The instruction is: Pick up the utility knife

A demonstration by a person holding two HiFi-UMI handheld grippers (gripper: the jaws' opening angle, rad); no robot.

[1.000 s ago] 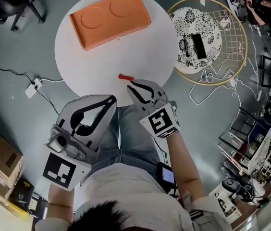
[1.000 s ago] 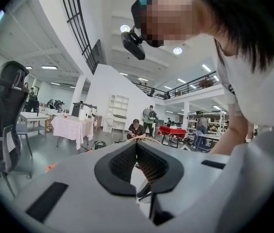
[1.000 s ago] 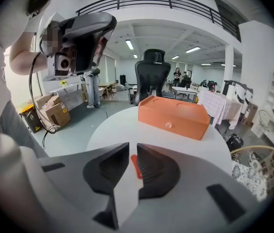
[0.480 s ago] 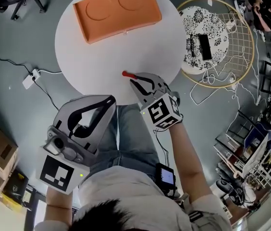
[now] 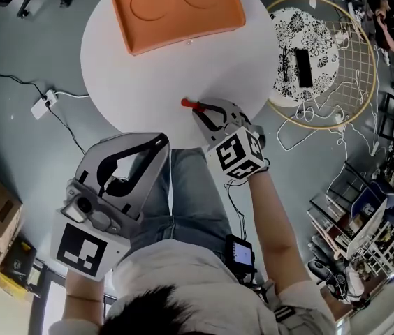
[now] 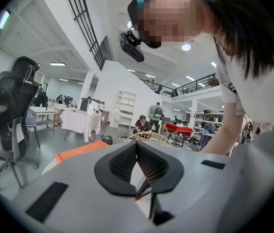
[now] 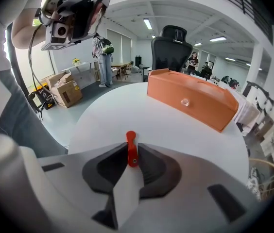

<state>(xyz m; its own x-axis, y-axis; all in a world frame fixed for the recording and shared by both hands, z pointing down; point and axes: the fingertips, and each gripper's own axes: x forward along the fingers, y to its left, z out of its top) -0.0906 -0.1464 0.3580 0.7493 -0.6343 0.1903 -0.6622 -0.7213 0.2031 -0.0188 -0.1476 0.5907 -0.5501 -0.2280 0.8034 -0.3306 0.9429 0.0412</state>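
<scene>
In the head view, your right gripper [image 5: 200, 110] sits over the near edge of the round white table [image 5: 148, 75]. Its jaws are clamped on the red utility knife [image 5: 187, 104], and the knife's free end pokes out past the tips. The orange box [image 5: 176, 9] lies at the table's far edge, well apart from the knife. Your left gripper [image 5: 161, 142] hangs off the table, over your lap, just short of the near edge.

In the left gripper view, your left gripper [image 6: 137, 147] has its jaw tips pressed together with nothing between them. Beyond them you see a strip of the table [image 6: 129, 174] and the orange box [image 6: 78, 152].

In the right gripper view, your right gripper [image 7: 132, 160] pinches the utility knife [image 7: 130, 144] between its dark pads [image 7: 105, 171]. The knife stands upright in the view with its rounded red end clear of the tips. It is over the near part of the table [image 7: 103, 115], and you cannot tell whether it touches the surface. The orange box [image 7: 190, 98] lies across the far side.
</scene>
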